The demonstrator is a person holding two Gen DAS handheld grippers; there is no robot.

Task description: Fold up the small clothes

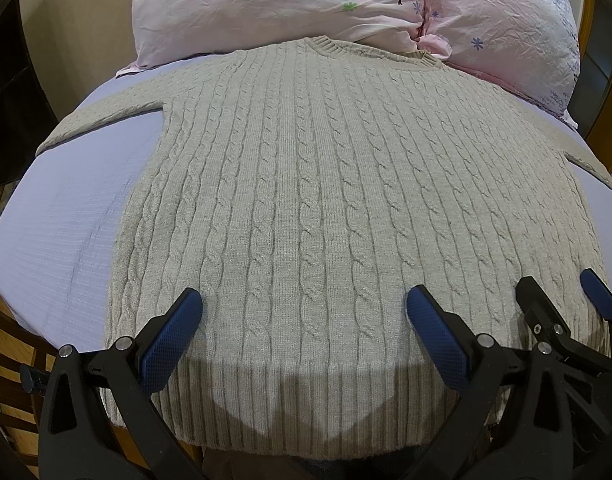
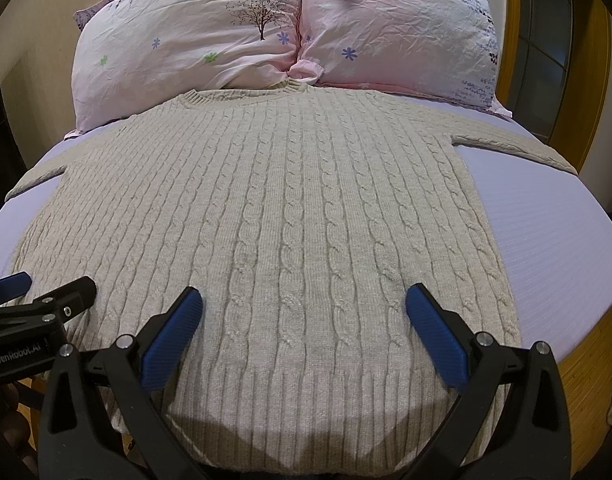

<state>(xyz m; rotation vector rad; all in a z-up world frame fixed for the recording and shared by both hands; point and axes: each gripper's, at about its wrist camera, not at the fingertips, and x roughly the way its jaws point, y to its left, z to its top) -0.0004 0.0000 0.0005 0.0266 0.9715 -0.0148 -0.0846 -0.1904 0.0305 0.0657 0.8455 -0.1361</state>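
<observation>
One sweater point(image 1: 306, 184) lies flat on the bed point(image 1: 61, 232), front or back up I cannot tell, its neck toward the pillows and its ribbed hem hanging just over the near edge, both sleeves spread out sideways. Starting at the left, the left sleeve point(image 1: 101, 120) runs off toward the bed's edge; the left gripper point(image 1: 303, 308) hovers low over the hem with its blue pads spread wide, holding nothing. Beside it, the right gripper point(image 2: 303, 308) sits the same way, wide apart and empty, over the right half of the hem, and the right sleeve point(image 2: 518, 144) reaches out beyond. Nothing seems folded yet, so the first fold is the job in hand. To do it well, I'd say each gripper should pinch a sleeve or side edge cleanly through both layers, lift just enough to clear the knit, and lay it straight along a cable line so the thick wool doesn't bunch. Counting up: one sweater, two grippers, two pink flowered pillows point(image 2: 185, 40).
</observation>
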